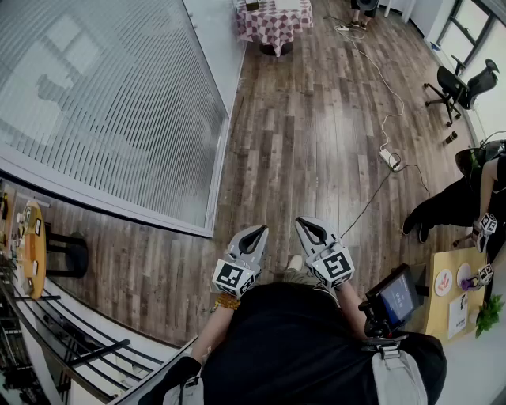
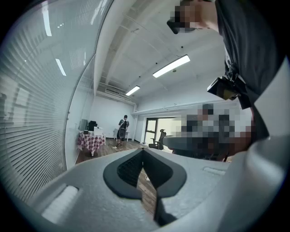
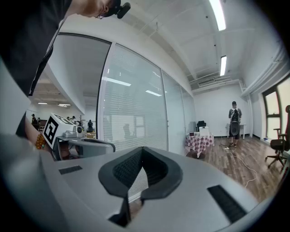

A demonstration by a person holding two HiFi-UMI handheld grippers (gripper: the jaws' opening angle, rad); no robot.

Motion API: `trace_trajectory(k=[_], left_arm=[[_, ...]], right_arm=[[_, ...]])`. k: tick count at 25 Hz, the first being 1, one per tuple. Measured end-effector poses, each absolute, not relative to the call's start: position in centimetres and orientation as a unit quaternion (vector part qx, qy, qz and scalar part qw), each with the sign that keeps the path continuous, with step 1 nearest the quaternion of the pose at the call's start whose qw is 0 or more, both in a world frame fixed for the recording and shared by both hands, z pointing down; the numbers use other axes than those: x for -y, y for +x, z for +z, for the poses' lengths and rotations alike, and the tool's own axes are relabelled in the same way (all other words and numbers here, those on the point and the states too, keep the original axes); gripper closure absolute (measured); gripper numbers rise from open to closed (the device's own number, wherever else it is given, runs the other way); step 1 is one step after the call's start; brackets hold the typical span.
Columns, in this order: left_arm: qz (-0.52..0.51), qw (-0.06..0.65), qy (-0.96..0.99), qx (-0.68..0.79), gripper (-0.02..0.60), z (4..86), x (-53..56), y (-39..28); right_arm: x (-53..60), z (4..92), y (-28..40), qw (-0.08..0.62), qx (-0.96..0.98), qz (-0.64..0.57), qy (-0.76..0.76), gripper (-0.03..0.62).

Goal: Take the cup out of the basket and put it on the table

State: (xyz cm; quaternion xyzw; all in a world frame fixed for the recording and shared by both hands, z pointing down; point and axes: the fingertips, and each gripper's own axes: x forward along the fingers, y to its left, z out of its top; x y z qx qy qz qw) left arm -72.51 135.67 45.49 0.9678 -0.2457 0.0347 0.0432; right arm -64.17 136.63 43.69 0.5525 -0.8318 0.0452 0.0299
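Head view: I'm standing on the wood floor (image 1: 316, 119) with both tools held level against my body, pointing ahead. Left tongs (image 1: 258, 230) closed, tips touching, nothing in them. Right tongs (image 1: 305, 222) same: closed, empty. Glass wall (image 1: 103, 103) with blinds runs along my left. Checked-cloth table (image 1: 273, 20) far ahead, office chair (image 1: 458, 83) top right. A white cable (image 1: 378, 75) snakes down the floor to a power strip (image 1: 390, 158). Yellow worktop (image 1: 447, 259) at the right edge, a screen (image 1: 399, 297) just beside it and a seated person (image 1: 451, 206) near it. I can't find the cup or the basket here.

Left gripper view: left tongs (image 2: 142, 151) tips meet, and only floor shows through the slot behind them. Checked-cloth table (image 2: 90, 140) sits left of centre, a standing person (image 2: 122, 130) just beside it, office chair (image 2: 158, 138) further right. Cup and basket not in sight.

Right gripper view: right tongs (image 3: 142, 148) shut tight, nothing between. Glass wall (image 3: 136, 113) is straight ahead. To the right are the checked-cloth table (image 3: 199, 141), the standing person (image 3: 234, 121) and the white cable (image 3: 240, 158) on the floor. Cup and basket not in sight here either.
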Motion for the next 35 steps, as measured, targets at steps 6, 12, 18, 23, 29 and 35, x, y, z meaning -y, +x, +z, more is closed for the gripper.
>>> trace_trajectory(k=[6, 12, 18, 23, 29, 35], left_arm=[[0.044, 0.028, 0.976, 0.213, 0.575, 45.3, -136.3, -66.5], [0.049, 0.016, 0.977, 0.207, 0.575, 44.9, -136.4, -63.6], [0.052, 0.01, 0.976, 0.209, 0.575, 45.0, -134.7, -62.3], [0.054, 0.031, 0.977, 0.202, 0.575, 46.0, -130.4, -61.3], [0.049, 0.044, 0.983, 0.171, 0.575, 46.0, -121.9, -57.6], [0.024, 0.034, 0.988, 0.152, 0.575, 44.0, -111.4, -54.1]], right_arm=[[-138.1, 45.2, -58.6, 0.002, 0.814, 0.058, 0.578, 0.583], [-138.3, 46.0, -54.4, -0.018, 0.799, 0.05, 0.599, 0.582], [-136.6, 46.6, -52.3, -0.017, 0.795, 0.051, 0.605, 0.582], [-132.9, 47.0, -51.7, 0.0, 0.791, 0.066, 0.609, 0.582], [-125.7, 45.6, -49.3, 0.048, 0.779, 0.081, 0.62, 0.582], [-115.4, 43.3, -47.0, 0.048, 0.772, 0.052, 0.631, 0.582]])
